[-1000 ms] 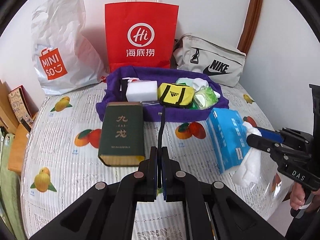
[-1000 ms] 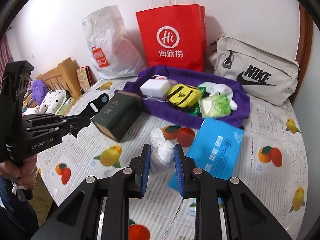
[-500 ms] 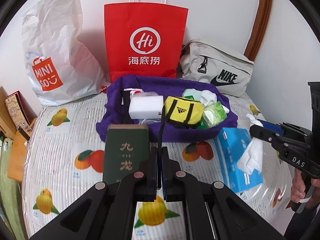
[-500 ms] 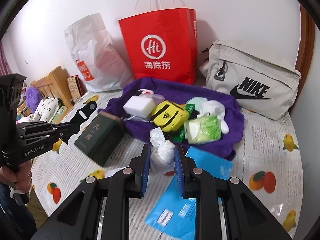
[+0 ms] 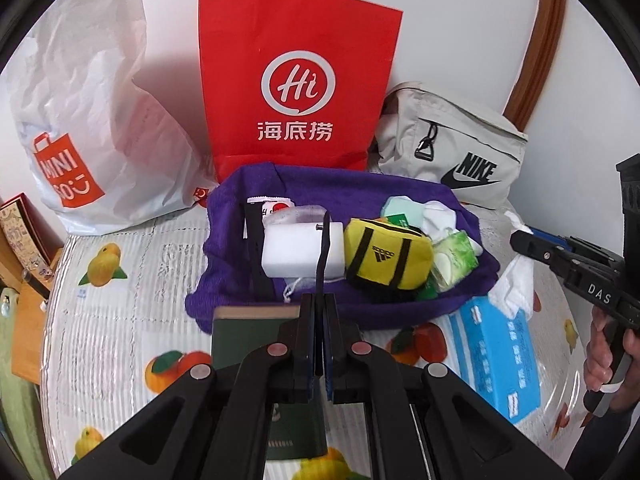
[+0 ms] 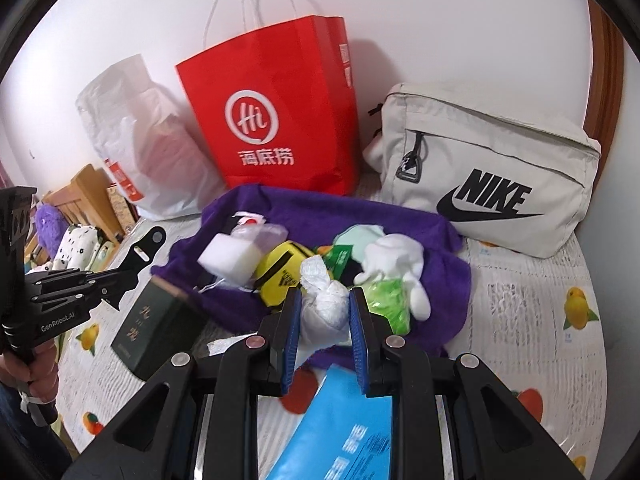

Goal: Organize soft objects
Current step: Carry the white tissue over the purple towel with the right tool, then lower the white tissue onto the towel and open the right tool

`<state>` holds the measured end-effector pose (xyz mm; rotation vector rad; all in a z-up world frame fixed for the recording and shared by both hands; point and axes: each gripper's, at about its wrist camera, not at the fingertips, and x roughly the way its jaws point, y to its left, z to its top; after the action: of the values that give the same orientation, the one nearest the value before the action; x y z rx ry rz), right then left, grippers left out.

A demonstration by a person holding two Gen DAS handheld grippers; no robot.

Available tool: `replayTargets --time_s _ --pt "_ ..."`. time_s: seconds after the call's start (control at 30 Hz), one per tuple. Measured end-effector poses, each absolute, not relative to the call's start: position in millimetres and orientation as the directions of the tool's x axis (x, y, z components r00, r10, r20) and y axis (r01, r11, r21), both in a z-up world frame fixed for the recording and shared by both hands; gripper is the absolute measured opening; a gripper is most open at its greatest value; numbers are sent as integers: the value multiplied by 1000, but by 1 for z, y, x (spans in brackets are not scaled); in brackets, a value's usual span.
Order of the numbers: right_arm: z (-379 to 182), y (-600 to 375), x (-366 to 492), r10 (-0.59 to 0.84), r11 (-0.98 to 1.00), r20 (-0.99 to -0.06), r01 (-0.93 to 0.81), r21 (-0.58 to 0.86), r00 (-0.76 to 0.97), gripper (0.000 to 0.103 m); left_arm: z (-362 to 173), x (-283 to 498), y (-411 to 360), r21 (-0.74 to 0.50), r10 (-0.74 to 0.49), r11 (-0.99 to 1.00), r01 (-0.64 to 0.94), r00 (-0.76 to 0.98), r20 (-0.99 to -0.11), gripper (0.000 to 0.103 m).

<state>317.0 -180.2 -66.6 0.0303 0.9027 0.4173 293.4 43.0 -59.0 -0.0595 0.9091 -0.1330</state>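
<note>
Fruit-print tablecloth (image 5: 120, 312) covers a table set against a white wall (image 6: 440, 20), with a brown wooden frame (image 5: 536, 40) running up the wall at right. Along the wall, left to right: white Miniso plastic bag (image 5: 92, 120), red paper bag (image 5: 296, 80), grey Nike pouch (image 6: 492, 176). In front of them lies a purple towel (image 6: 400, 220) carrying a white sponge block (image 5: 300, 250), a yellow mini duffel (image 5: 386, 256), a green tissue pack (image 5: 454, 260) and a white plush piece (image 6: 396, 256). A dark green box (image 6: 154, 320) sits on the cloth at the towel's near left edge; a blue tissue box (image 5: 496, 356) sits at its near right. Left gripper (image 5: 319, 322) is angled down toward the towel, jaws fully closed on a thin black strap (image 5: 323, 248) that rises from between them over the sponge block. Right gripper (image 6: 325, 312) is also angled down, jaws narrowly parted and pressing on a crumpled white tissue wad (image 6: 324, 296), held above the towel's near edge, over the blue box; a hand (image 5: 604, 356) grips its handle at the right of the left view. Bare cloth is open at left of the towel and at far right below the pouch; the near centre is crowded by the two boxes. A wooden bedframe (image 6: 84, 196) with soft toys lies beyond the table's left edge.
</note>
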Motion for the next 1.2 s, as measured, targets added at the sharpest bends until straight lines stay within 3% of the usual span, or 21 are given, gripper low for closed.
replayTargets --time_s 1.2 --pt "-141 -161 431 265 941 -854 -313 127 449 24 -121 415 75 -81 -74 997 7 499 -864 4"
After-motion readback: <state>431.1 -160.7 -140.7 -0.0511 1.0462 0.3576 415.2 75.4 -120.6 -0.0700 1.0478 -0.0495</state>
